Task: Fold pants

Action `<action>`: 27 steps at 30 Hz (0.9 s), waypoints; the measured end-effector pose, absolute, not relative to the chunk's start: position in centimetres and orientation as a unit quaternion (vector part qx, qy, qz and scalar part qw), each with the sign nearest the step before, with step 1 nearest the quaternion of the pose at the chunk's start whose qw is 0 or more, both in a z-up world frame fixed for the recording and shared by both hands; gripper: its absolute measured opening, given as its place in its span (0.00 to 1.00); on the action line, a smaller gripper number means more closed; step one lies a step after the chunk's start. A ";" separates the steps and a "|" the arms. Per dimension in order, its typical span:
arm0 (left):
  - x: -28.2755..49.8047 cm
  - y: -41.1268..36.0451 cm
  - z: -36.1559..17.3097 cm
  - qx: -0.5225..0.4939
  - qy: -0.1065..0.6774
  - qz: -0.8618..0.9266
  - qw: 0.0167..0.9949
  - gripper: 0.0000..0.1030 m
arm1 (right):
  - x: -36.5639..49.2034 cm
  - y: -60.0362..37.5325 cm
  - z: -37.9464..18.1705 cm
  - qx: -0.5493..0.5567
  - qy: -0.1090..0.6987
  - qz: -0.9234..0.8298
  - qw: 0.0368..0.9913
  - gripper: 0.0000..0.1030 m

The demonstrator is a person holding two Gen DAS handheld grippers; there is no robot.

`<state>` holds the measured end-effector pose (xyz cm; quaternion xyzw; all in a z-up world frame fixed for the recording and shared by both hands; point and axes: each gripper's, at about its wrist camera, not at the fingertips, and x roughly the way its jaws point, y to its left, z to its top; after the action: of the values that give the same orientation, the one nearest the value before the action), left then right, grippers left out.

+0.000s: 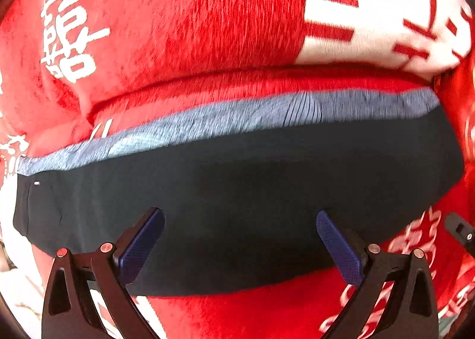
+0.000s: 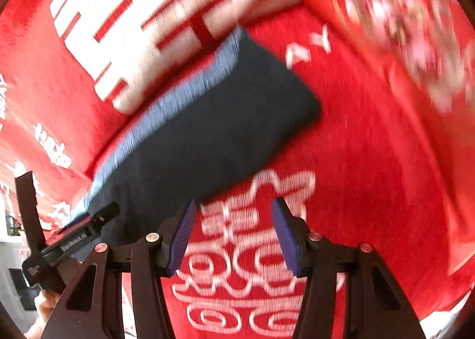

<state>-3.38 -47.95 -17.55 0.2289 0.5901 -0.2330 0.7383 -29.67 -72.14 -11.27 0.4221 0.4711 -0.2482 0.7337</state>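
The pants lie folded into a dark navy rectangle with a grey-blue waistband along the far edge, on a red blanket. My left gripper is open and empty just above the pants' near part. In the right wrist view the pants run diagonally from lower left to upper right. My right gripper is open and empty, over the red blanket just beyond the pants' near edge. The left gripper shows at the lower left, over the pants.
The red fleece blanket with white characters covers the whole surface. A large white printed patch lies beyond the waistband. A second red patterned fold rises at the upper right in the right wrist view.
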 end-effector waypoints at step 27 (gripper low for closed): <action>4.9 -47.4 -18.1 0.179 0.589 -0.126 0.778 1.00 | -23.3 -75.9 -13.2 0.363 0.522 -0.220 0.740 0.41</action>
<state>4.91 -47.43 -18.13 0.1793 0.5892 -0.1264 0.7777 -23.27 -75.93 -13.19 0.3625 0.5223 -0.2196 0.7400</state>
